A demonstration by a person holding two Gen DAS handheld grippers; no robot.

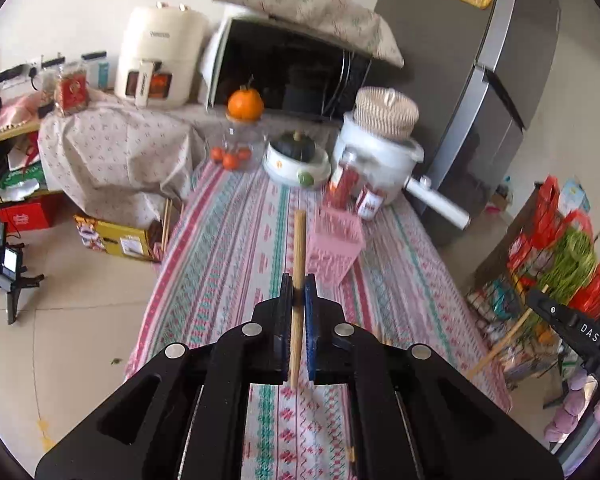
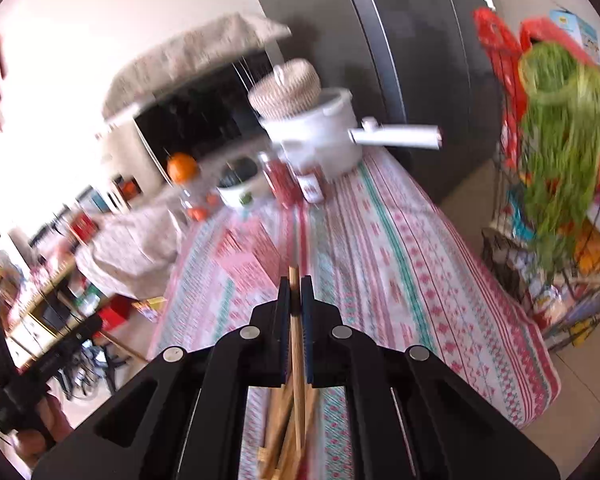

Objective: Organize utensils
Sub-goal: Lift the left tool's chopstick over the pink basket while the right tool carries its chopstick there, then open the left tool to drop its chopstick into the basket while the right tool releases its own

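My left gripper (image 1: 299, 285) is shut on one wooden chopstick (image 1: 298, 248), which stands nearly upright above the striped tablecloth (image 1: 236, 264). A pink slotted utensil holder (image 1: 334, 242) stands just right of the stick's top end. My right gripper (image 2: 295, 286) is shut on a wooden chopstick (image 2: 296, 344); its top end pokes just past the fingertips. Several more wooden chopsticks (image 2: 280, 444) lie on the cloth below it. The pink holder (image 2: 246, 258) shows blurred ahead to the left. The right gripper also shows at the right edge of the left wrist view (image 1: 572, 328).
At the table's far end stand a white pot (image 1: 380, 160) with a woven lid, red jars (image 1: 342, 182), a bowl with a squash (image 1: 296, 158) and oranges (image 1: 230, 158). A microwave (image 1: 288, 76) and fridge (image 1: 472, 80) stand behind. A wire rack with greens (image 2: 560, 160) is right.
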